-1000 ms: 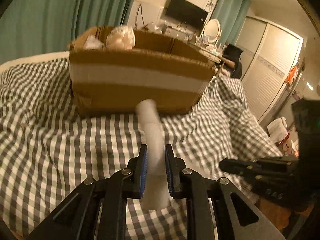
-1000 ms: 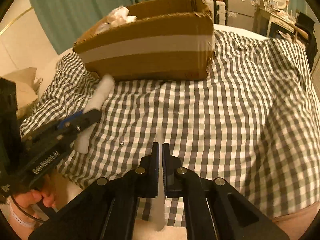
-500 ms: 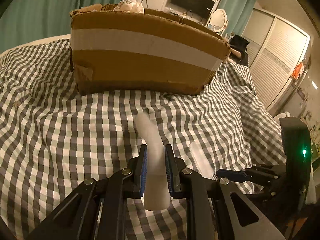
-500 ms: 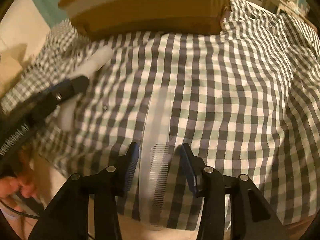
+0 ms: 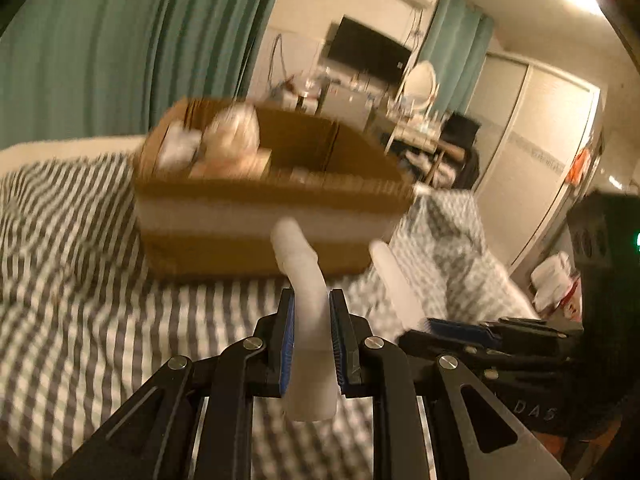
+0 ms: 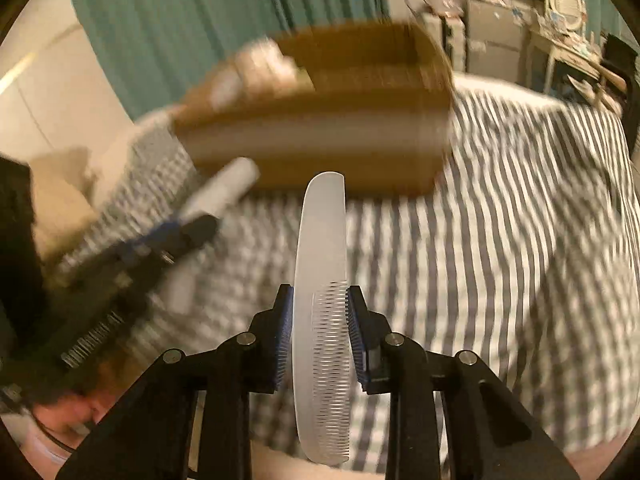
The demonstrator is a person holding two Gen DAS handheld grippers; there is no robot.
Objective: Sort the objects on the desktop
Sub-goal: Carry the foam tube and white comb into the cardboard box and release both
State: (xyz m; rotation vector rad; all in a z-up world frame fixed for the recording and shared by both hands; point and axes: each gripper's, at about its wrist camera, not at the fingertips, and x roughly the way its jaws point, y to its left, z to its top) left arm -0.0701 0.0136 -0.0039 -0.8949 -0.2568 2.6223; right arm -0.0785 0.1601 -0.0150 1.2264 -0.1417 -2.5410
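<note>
fingers [image 5: 286,336] of the left gripper [image 5: 311,334] were clenched on a white tube [image 5: 306,304], blue pads pressing it from both sides. the tube ran up out of the grip and bent toward the box [image 5: 264,216], its tip in front of the box's near wall. it hung above the checked bed cover [image 5: 80,300].

the right gripper [image 6: 320,330] had a pale comb [image 6: 322,300] between its fingers [image 6: 282,332]. its jaws were closing, with the blue pads against the comb's two edges. the comb stood lengthways along the fingers, its toothed half low in the grip and its rounded plain end pointing at the box [image 6: 320,128]. in the left wrist view the comb [image 5: 394,280] showed as a blurred pale strip to the right of the tube, sticking out of the right gripper [image 5: 460,328].

the cardboard box sat on the bed, open at the top, with a pale band round its side. crumpled whitish items [image 5: 236,136] lay in its left end. teal curtains [image 5: 120,40] hung behind it. both views were blurred.
</note>
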